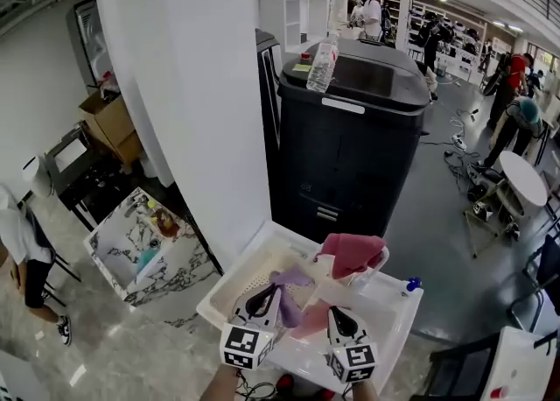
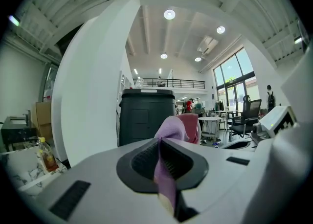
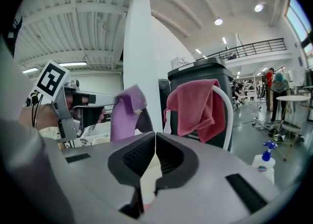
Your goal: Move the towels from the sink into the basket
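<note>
At the far left, a marble-patterned table (image 1: 114,255) stood on the floor, well apart from the sink. A white pillar (image 1: 192,102) rose beside it. Behind the sink (image 1: 398,329) stood a tall black bin (image 1: 350,154) with a clear bottle (image 1: 322,65) on its lid.

Inside the sink's left half sat a white perforated basket (image 1: 255,285). The left gripper (image 1: 275,292) hung over it, its jaws pinched narrow on a purple towel (image 1: 293,281). In the left gripper view the cloth ran between the pads and bunched up above the tips, clear of the sink floor.

Just to its right a pale pink cloth (image 1: 311,320) lay low in the sink, between the two grippers. The right gripper (image 1: 331,312) hovered over that spot with its jaws closed together. The right gripper view showed only a thin slit between the pads, and I could not tell whether they caught the pink cloth.

Further right, a red towel (image 1: 354,250) was draped over the white faucet (image 1: 382,261) at the sink's back edge. A spray bottle (image 1: 411,285) with a blue top stood at the sink's right corner.
</note>
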Motion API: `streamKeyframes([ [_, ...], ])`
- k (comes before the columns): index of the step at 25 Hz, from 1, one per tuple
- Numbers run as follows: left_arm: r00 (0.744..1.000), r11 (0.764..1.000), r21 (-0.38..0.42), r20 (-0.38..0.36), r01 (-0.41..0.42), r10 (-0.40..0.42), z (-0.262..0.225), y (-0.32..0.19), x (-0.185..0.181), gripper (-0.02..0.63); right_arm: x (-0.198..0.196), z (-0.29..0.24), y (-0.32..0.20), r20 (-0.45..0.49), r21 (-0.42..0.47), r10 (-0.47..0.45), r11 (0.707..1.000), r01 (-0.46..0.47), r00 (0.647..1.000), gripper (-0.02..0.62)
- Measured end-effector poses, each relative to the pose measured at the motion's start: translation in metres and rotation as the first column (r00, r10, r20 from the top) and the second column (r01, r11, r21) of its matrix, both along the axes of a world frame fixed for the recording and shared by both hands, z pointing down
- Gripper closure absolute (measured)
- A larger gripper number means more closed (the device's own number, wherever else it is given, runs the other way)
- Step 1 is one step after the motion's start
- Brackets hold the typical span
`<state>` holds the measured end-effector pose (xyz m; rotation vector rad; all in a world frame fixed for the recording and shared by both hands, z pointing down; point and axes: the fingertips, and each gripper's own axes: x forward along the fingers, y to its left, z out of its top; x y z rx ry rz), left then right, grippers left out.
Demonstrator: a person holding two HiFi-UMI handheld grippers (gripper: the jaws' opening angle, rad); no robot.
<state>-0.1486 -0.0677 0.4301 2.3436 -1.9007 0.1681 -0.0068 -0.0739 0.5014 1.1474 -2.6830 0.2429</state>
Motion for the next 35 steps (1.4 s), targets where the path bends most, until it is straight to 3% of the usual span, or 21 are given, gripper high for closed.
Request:
streamKeyframes([
  [4, 0.999, 0.999, -0.011, 0.013, 0.038, -0.038, 0.007, 0.0, -0.02, 0.588, -0.015, 0.002, -0.003, 0.003, -0.004, -0.025, 1.0, 0.025, 1.0, 0.566],
  [11, 0.996, 0.991, -0.1, 0.0, 0.089, -0.09, 0.053, 0.007, -0.044, 0.588, -0.031, 0.01, -0.007, -0.003, -0.028, -0.048, 0.998, 0.048, 0.999, 0.566],
  [21, 0.993, 0.969, -0.226, -0.036, 0.103, -0.114, 0.121, 0.022, -0.048, 0.587, -0.043, 0.048, 0.0, -0.027, -0.106, -0.072, 0.992, 0.069, 0.997, 0.566],
  [26, 0.995, 0.968, -0.233, 0.006, 0.098, -0.1, 0.128, 0.02, -0.048, 0.586, -0.044, 0.068, 0.003, -0.036, -0.143, -0.077, 0.987, 0.071, 0.996, 0.566],
  [35, 0.991, 0.971, -0.205, -0.024, 0.123, -0.131, 0.124, 0.023, -0.054, 0.574, -0.045, 0.079, 0.012, -0.04, -0.167, -0.077, 0.984, 0.069, 0.996, 0.566],
])
